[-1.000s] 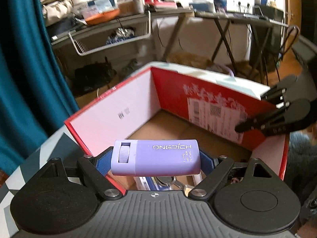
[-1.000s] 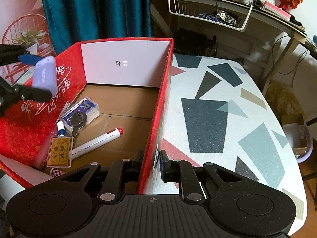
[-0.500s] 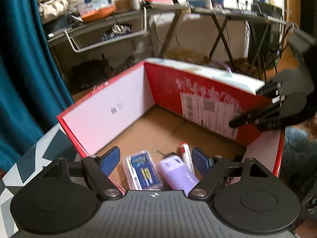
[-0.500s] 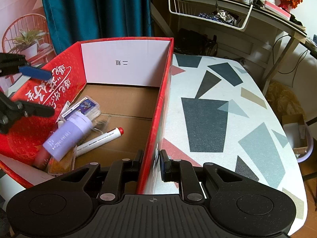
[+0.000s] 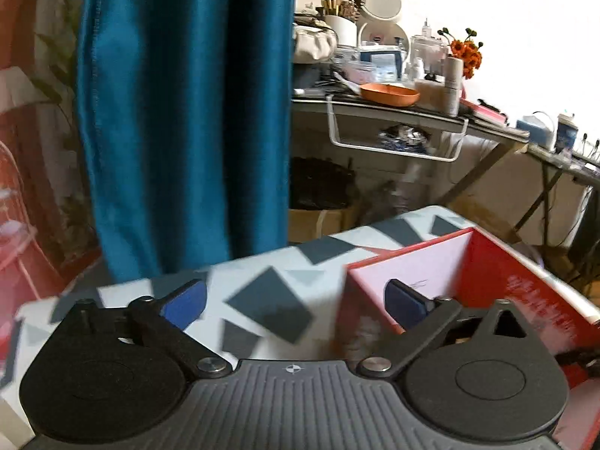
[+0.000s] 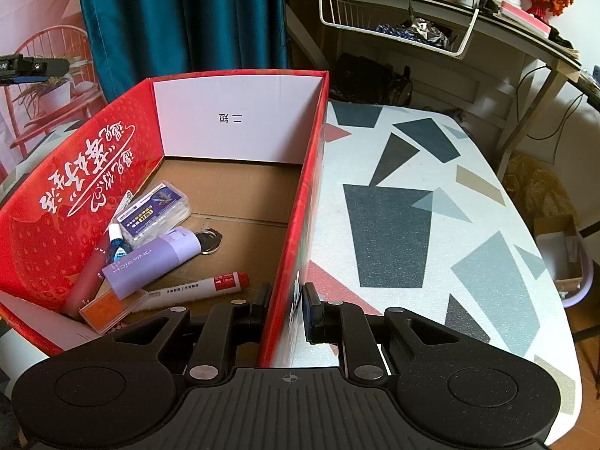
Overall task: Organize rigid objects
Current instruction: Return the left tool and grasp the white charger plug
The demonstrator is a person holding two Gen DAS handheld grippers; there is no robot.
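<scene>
A red cardboard box point(image 6: 307, 172) stands on the patterned table point(image 6: 412, 202). Inside it lie a lilac case point(image 6: 153, 258), a clear card box point(image 6: 157, 213), a red-capped marker point(image 6: 198, 288), a small blue-capped bottle point(image 6: 118, 243), a key ring point(image 6: 208, 242) and an orange tag point(image 6: 105, 309). My right gripper point(image 6: 287, 307) is shut on the box's right wall. My left gripper point(image 5: 296, 300) is open and empty, over the table beside the box's corner point(image 5: 375, 273); it also shows at the far left of the right wrist view point(image 6: 22, 69).
A teal curtain point(image 5: 180, 112) hangs behind the table. A cluttered desk point(image 5: 412, 112) with a white wire basket point(image 6: 393, 18) stands at the back. A red chair point(image 6: 48, 75) is at the left. A box with a lilac bin point(image 6: 562, 255) sits on the floor at the right.
My left gripper let the lilac case drop into the box, then swung left and away from the box. My right gripper has kept its hold on the box wall.
</scene>
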